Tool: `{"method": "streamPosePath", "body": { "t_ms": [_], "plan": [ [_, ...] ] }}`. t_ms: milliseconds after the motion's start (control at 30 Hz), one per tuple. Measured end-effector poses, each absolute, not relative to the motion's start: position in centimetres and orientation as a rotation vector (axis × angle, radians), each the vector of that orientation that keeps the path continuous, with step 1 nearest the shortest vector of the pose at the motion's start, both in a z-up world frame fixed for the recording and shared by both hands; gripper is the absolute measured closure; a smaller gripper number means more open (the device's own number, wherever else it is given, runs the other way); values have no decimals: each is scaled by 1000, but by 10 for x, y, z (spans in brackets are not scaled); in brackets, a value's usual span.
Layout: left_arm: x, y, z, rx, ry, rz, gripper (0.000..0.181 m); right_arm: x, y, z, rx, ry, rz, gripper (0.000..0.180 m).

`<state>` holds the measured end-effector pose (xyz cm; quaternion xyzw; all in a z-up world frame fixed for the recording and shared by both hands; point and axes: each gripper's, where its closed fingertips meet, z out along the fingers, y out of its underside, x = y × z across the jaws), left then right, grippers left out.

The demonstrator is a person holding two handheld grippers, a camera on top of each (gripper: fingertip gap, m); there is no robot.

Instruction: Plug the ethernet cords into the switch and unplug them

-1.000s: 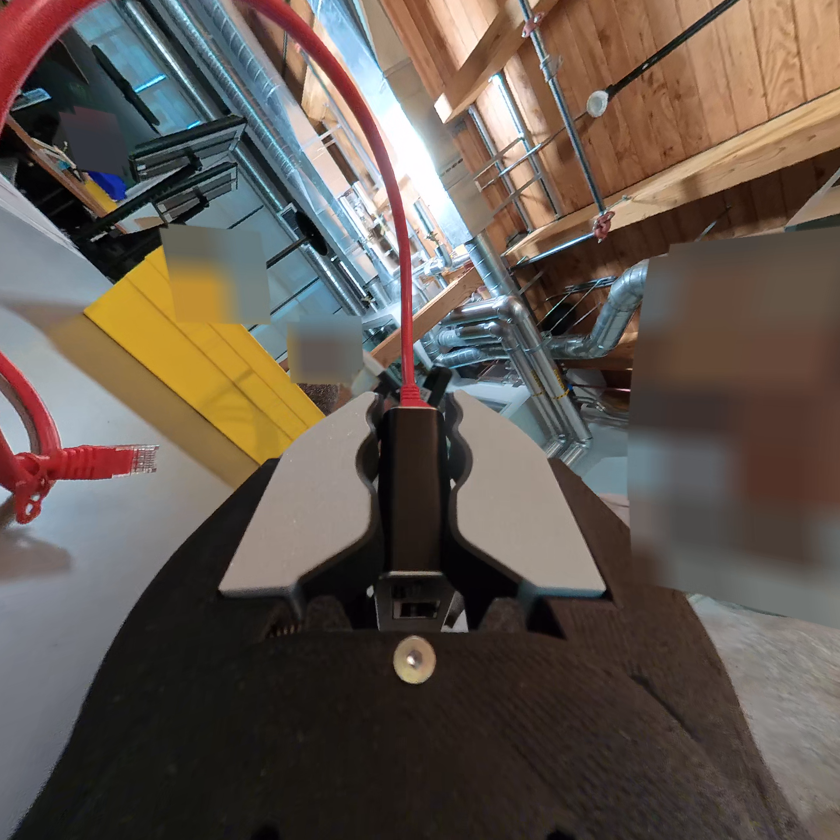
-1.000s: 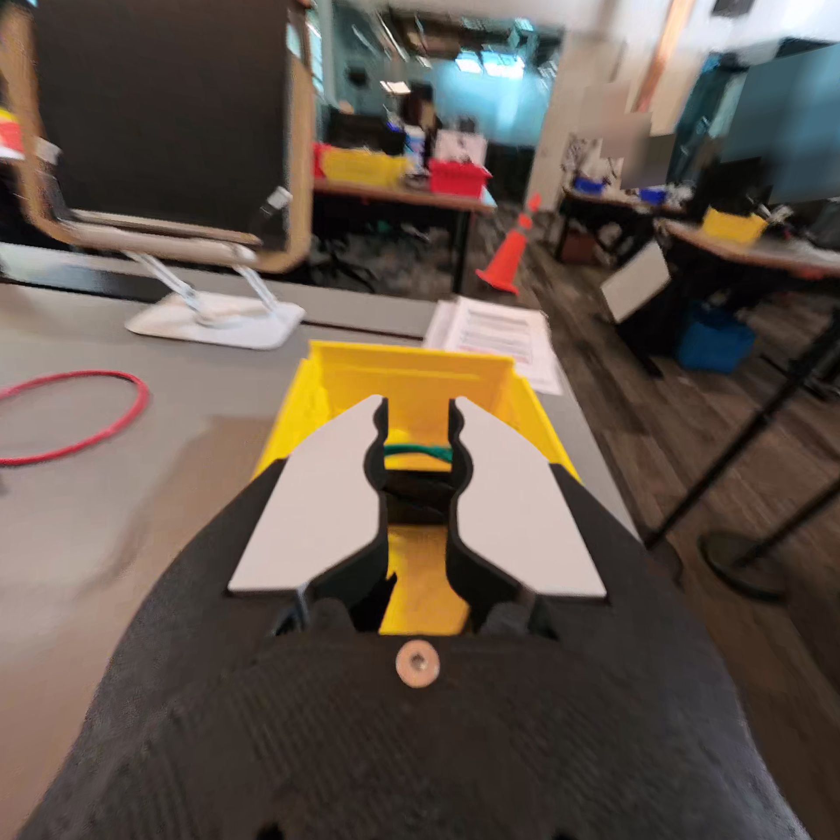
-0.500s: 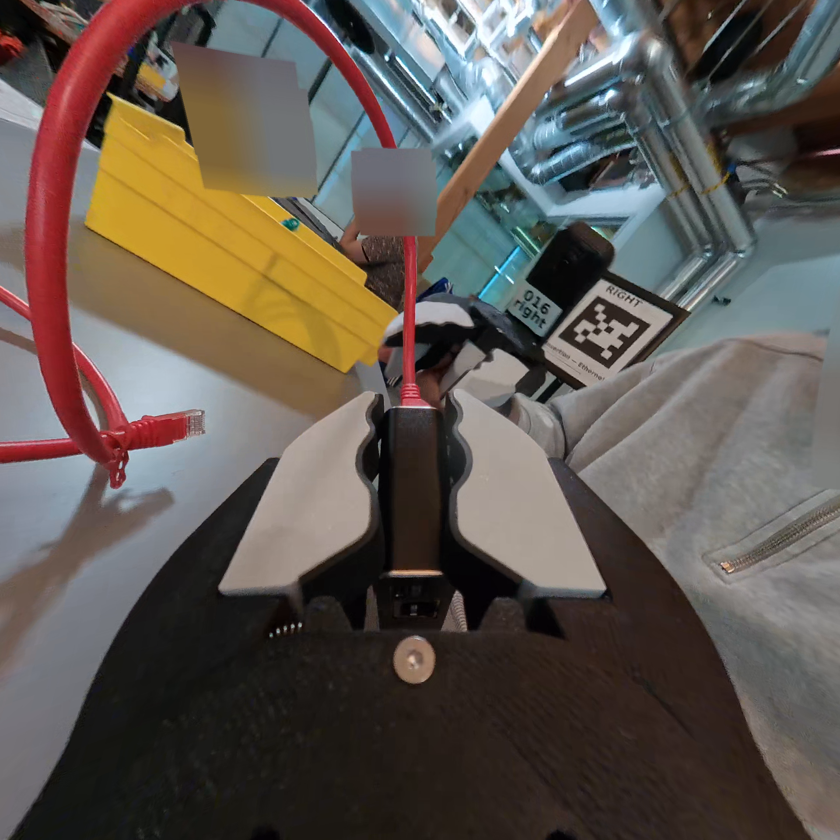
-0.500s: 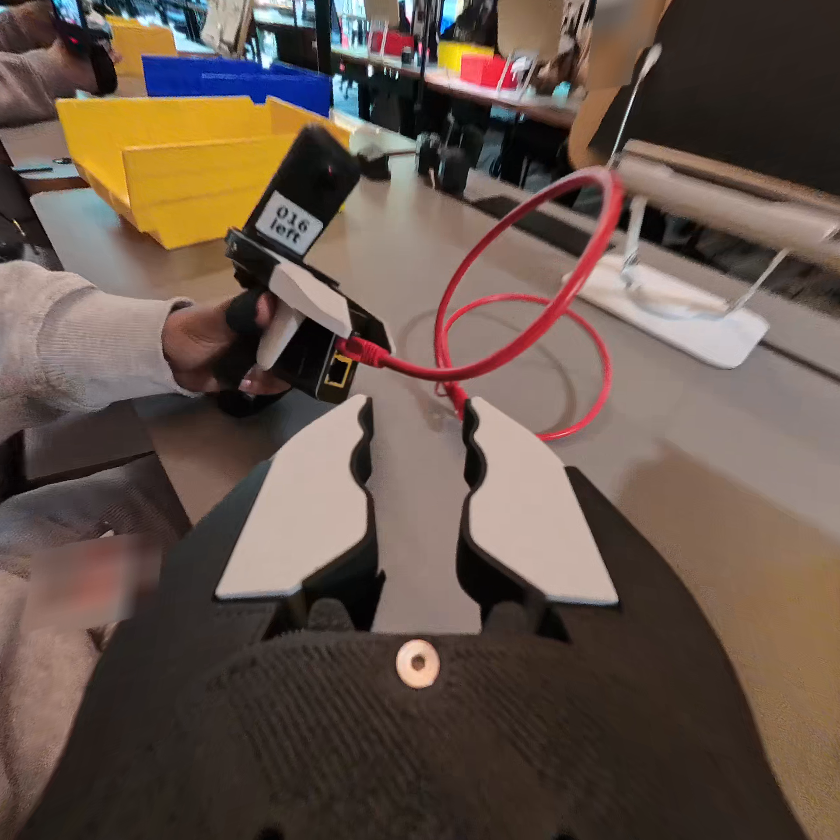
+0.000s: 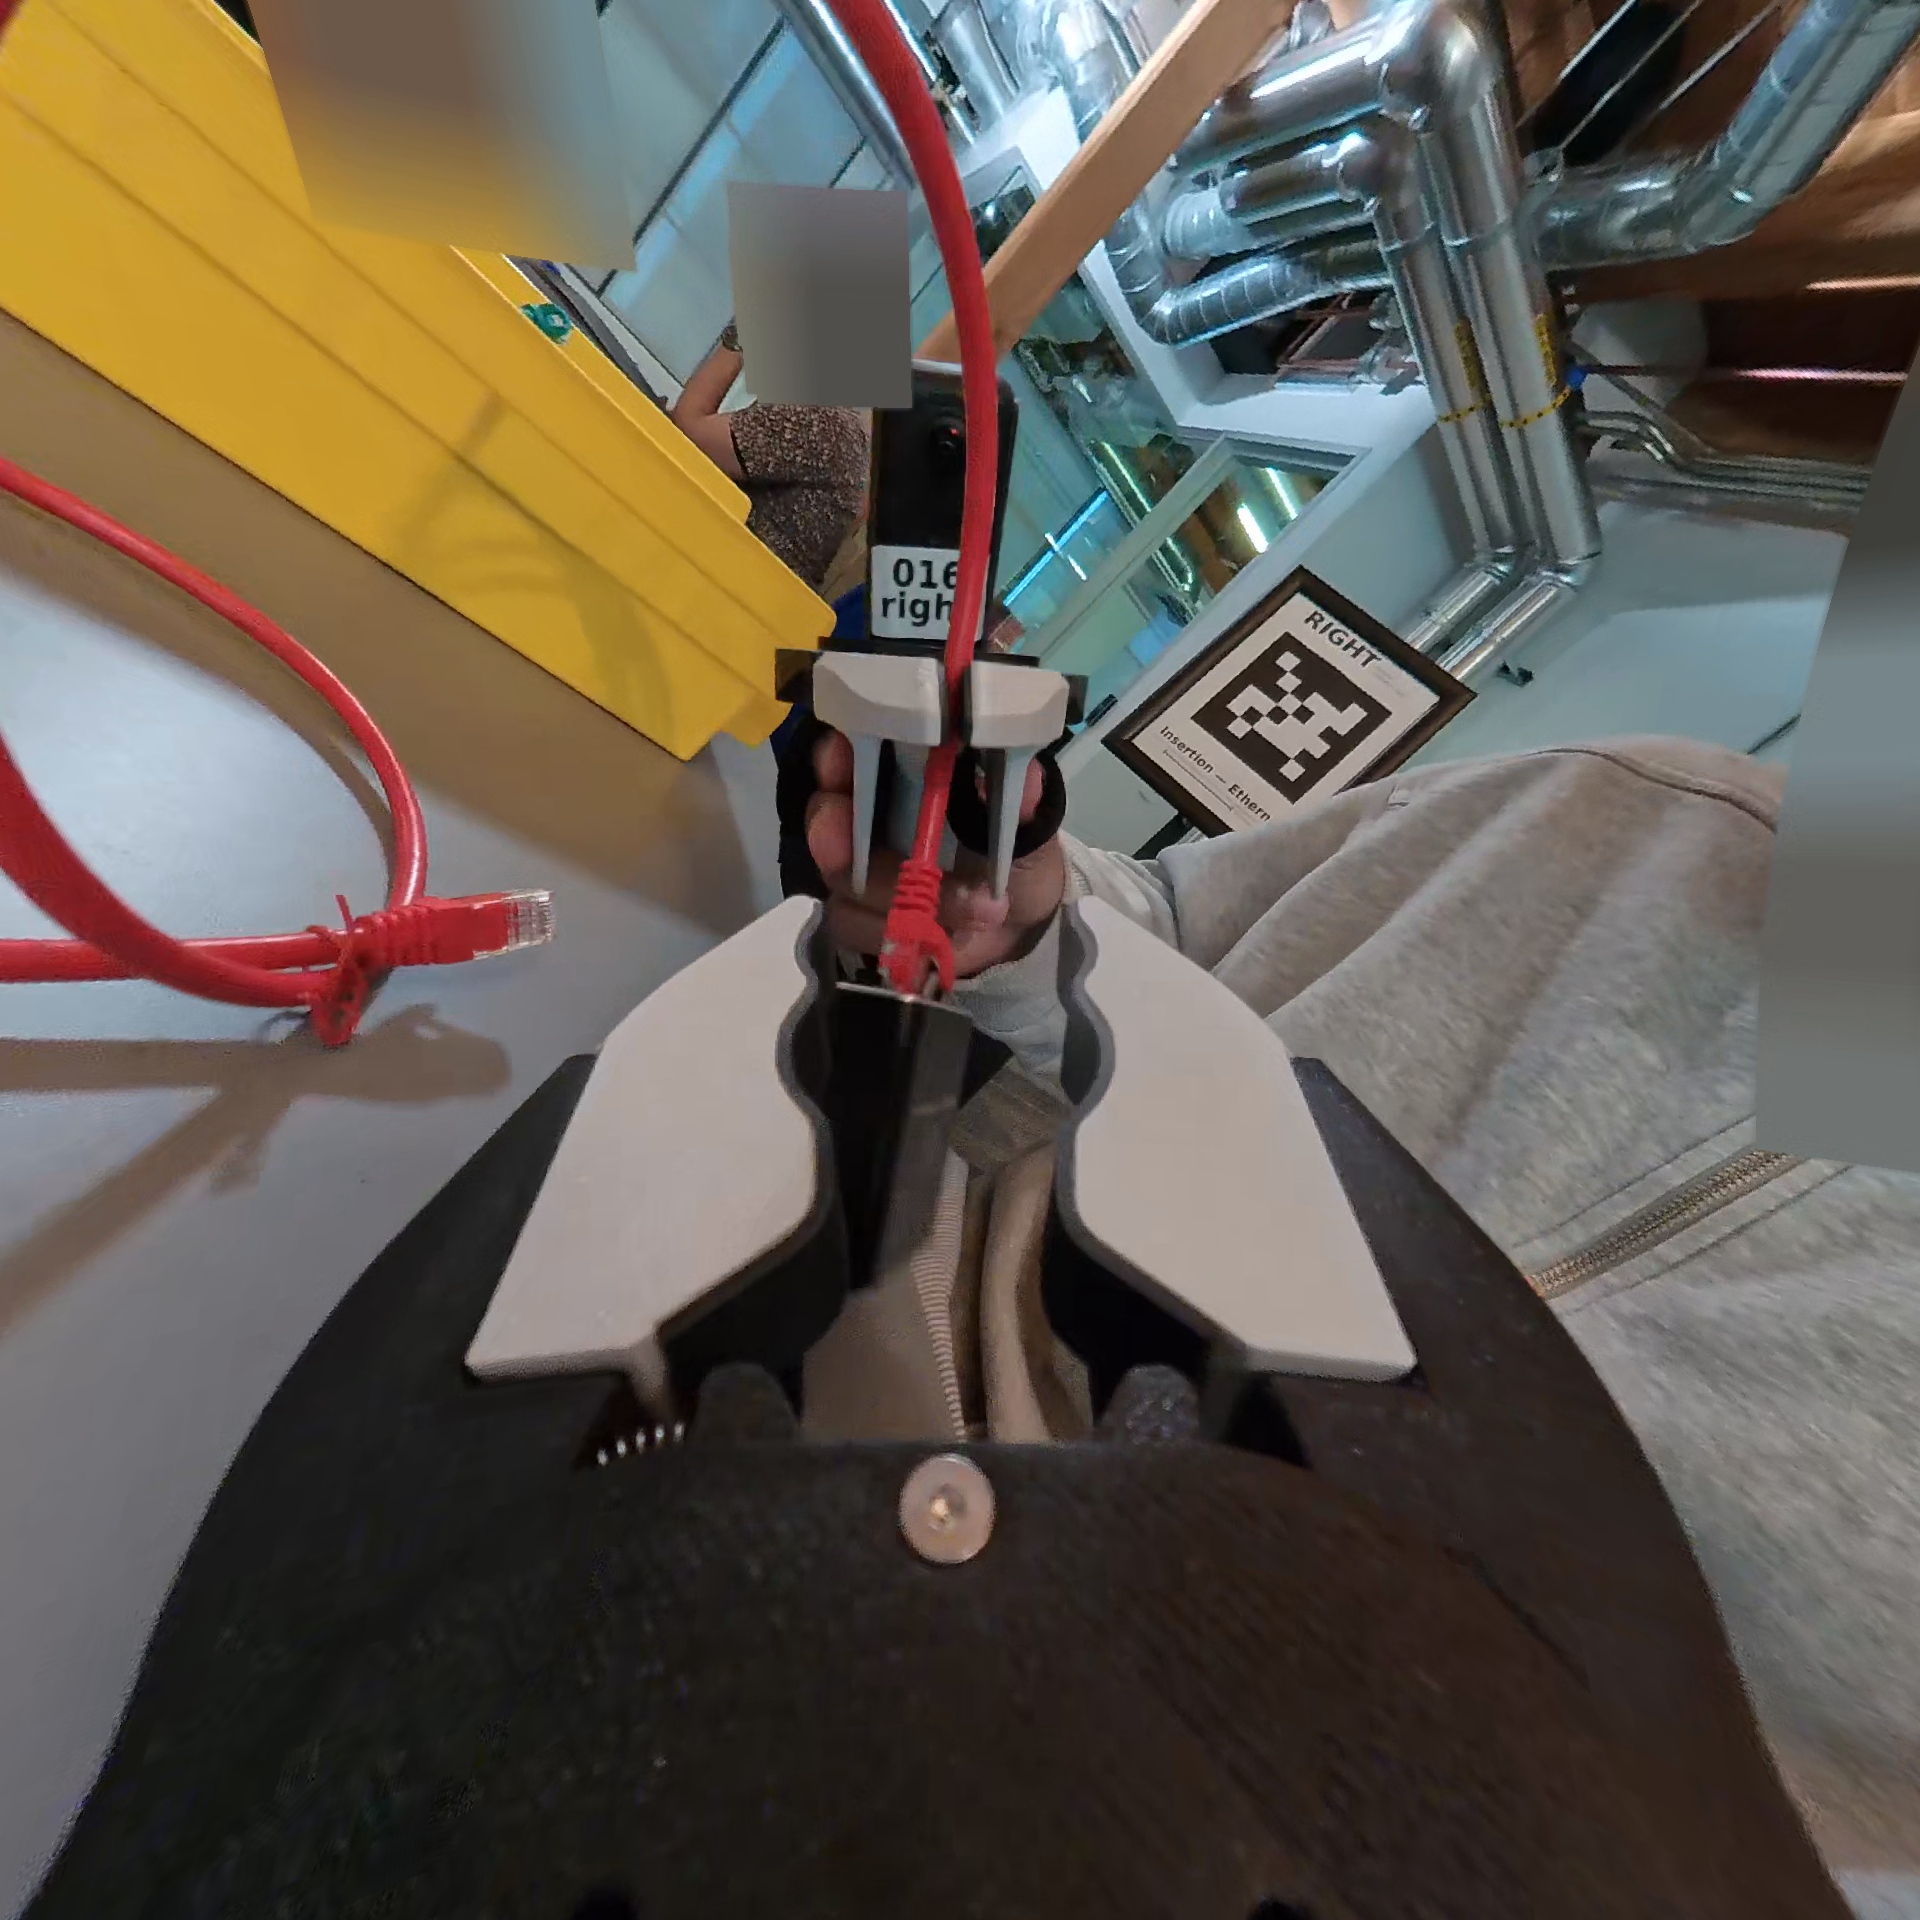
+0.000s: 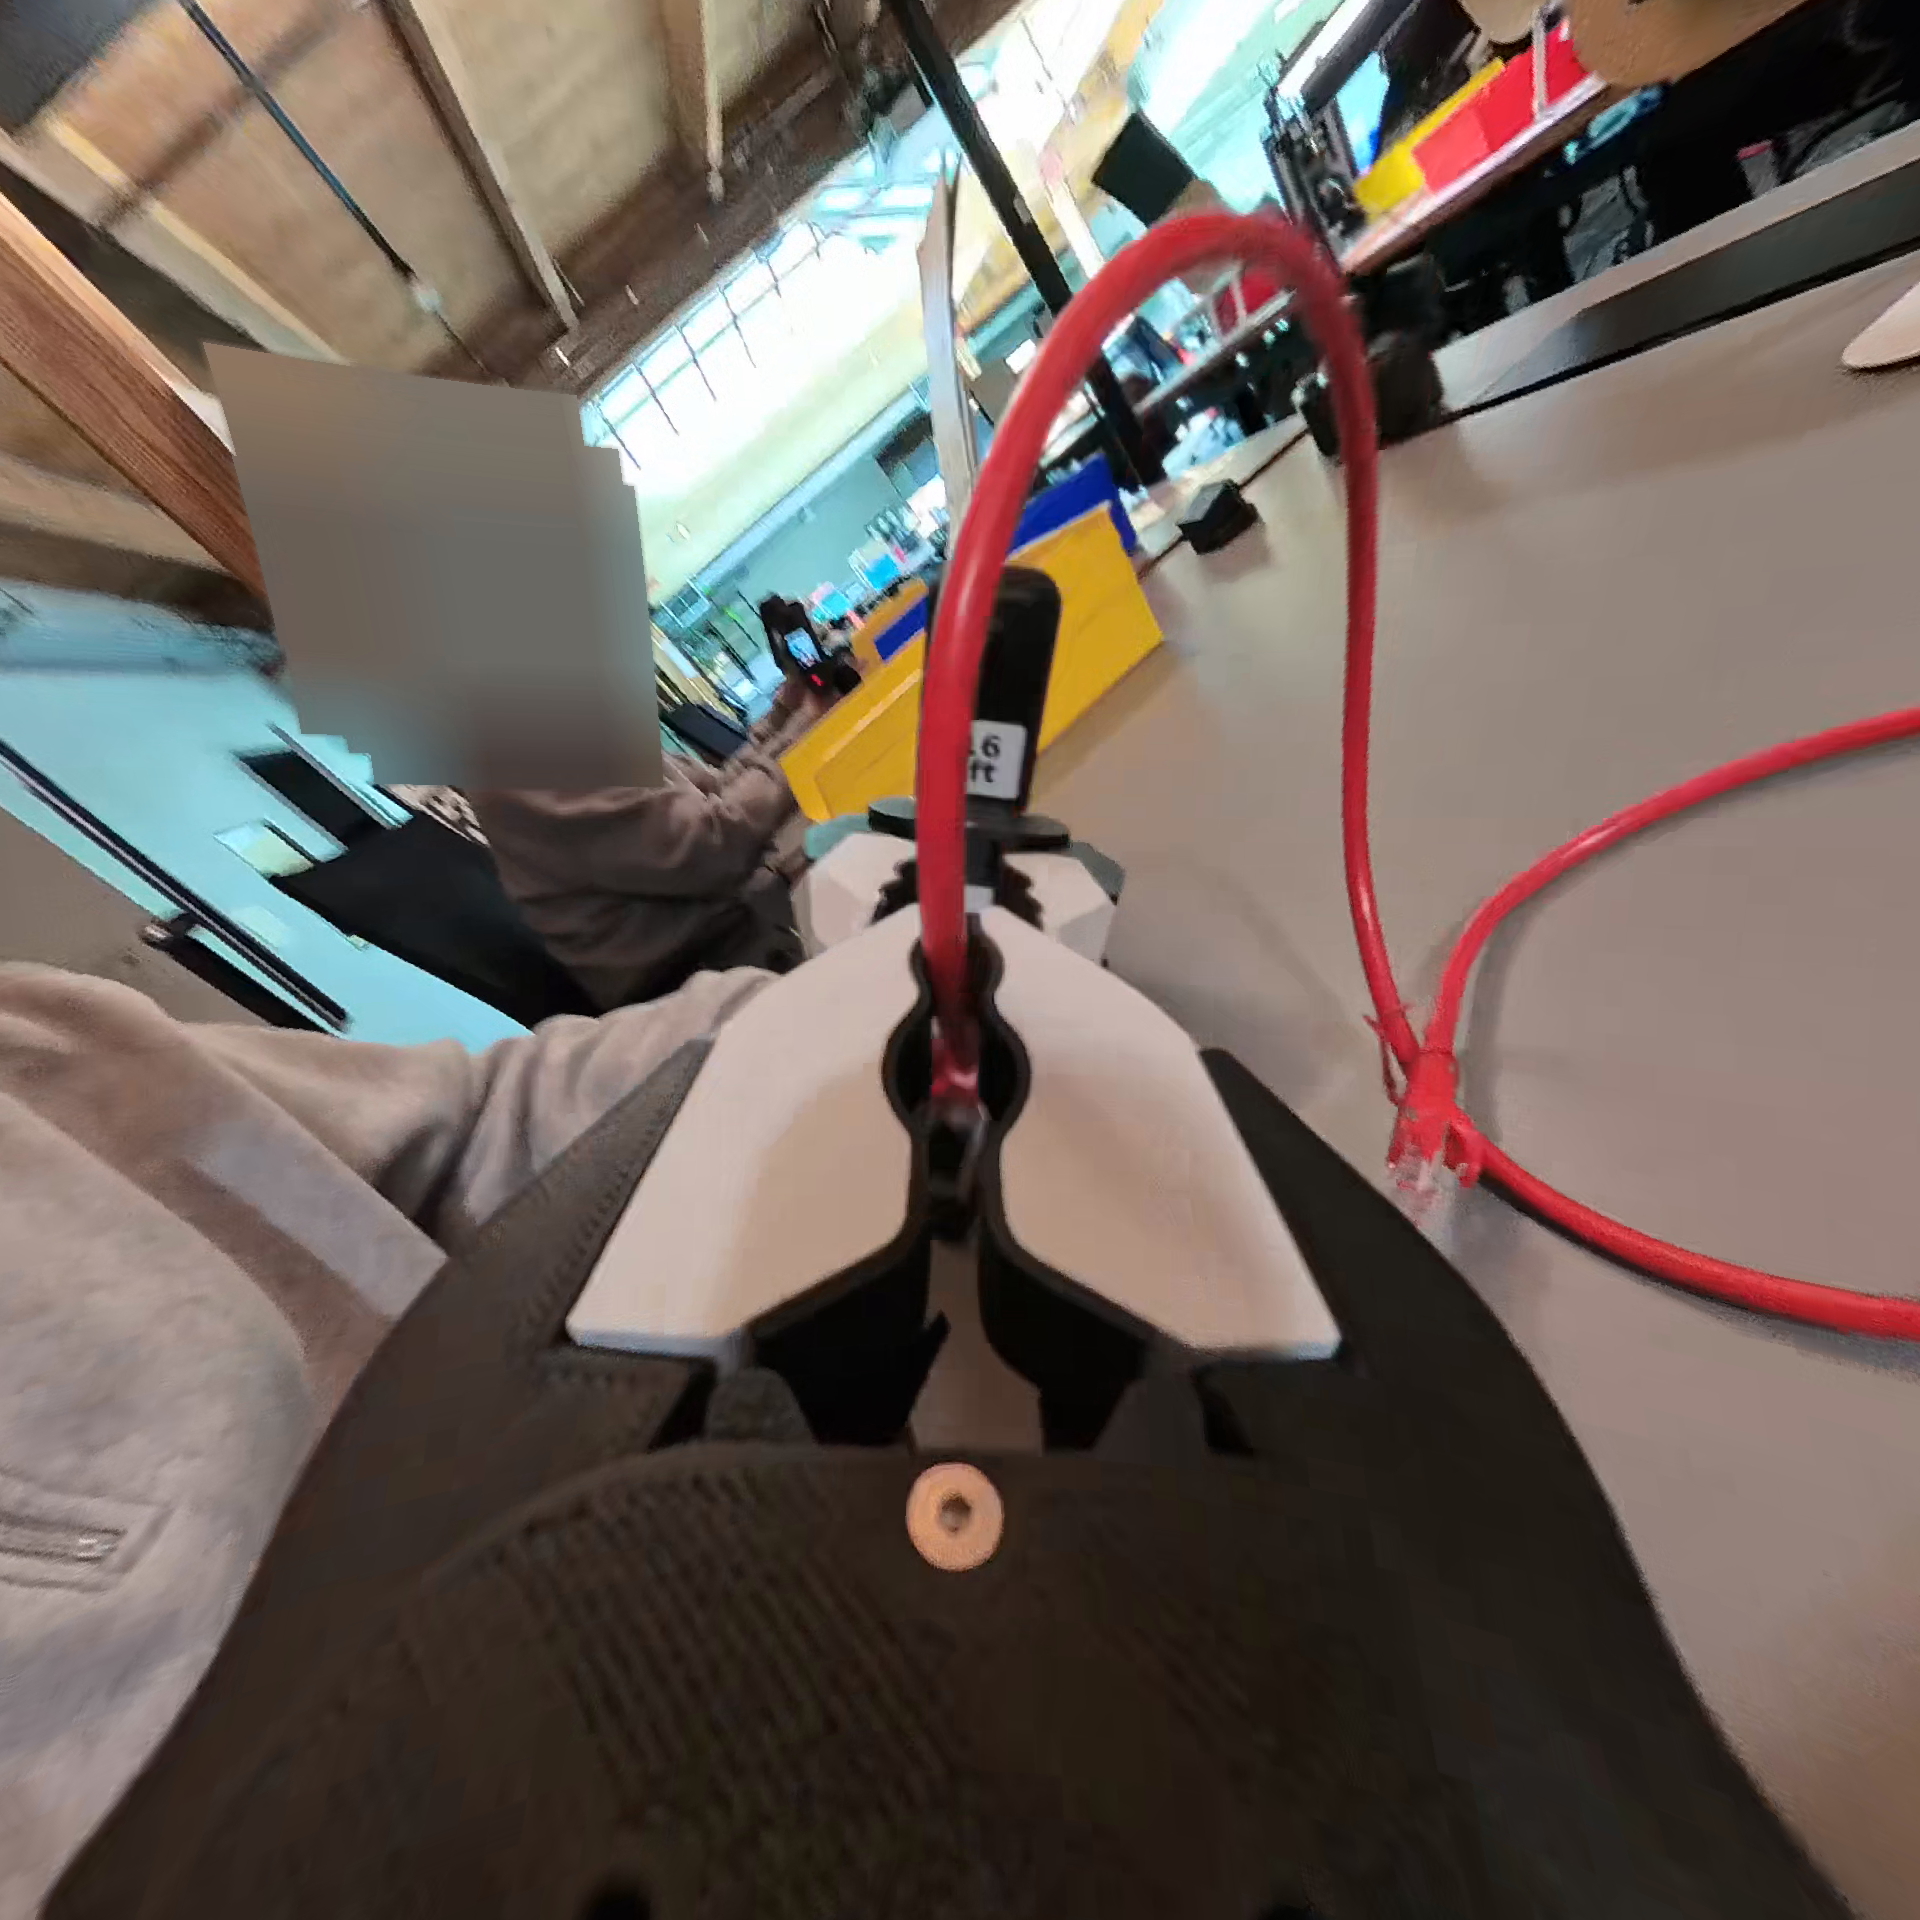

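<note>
- Your left gripper point(image 5: 940, 925) has its fingers apart. The black switch point(image 5: 894, 1101) stands between them, lying toward the 9 o'clock finger, and the 3 o'clock finger is clear of it.
- Your right gripper point(image 6: 956, 961) is clamped on the red cord point(image 6: 1351, 623), just behind the plugged end point(image 5: 914, 920) at the switch's far face.
- As things stand, the step looks like pulling this plug out. Nothing squeezes the switch, so a pull now would likely drag the switch along rather than free the plug.
- Close the left gripper on the switch's flat sides first, square and centred, so the body cannot twist.
- I cannot tell from either view whether the right fingers press on the plug's latch tab. Make sure they bear on it, because a pull against a sprung latch will probably jam.
- Pull straight back along the port's axis toward 12 o'clock in the left wrist view. Do not lever sideways, since the boot is soft and the cord can slip through the fingers.
- Mind the loop of cord arching overhead. Its weight tugs the plug toward 12 o'clock, so keep the pull short and steady.
- The cord's free plug point(image 5: 499, 920) lies on the surface point(image 5: 156, 748) at 9 o'clock, near the yellow bin point(image 5: 364, 395) at 10 o'clock. Leave it where it lies, and keep the slack from snagging on it.
</note>
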<state>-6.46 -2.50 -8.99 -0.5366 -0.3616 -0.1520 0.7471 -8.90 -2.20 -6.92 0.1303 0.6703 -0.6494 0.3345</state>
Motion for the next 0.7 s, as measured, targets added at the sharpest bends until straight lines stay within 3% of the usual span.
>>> {"method": "streamPosePath", "body": {
  "t_ms": [700],
  "plan": [
    [-32, 58, -111, -1356, -760, -643, 111, -75, 2, -14, 198, 1349, -1863, 180]
  ]
}}
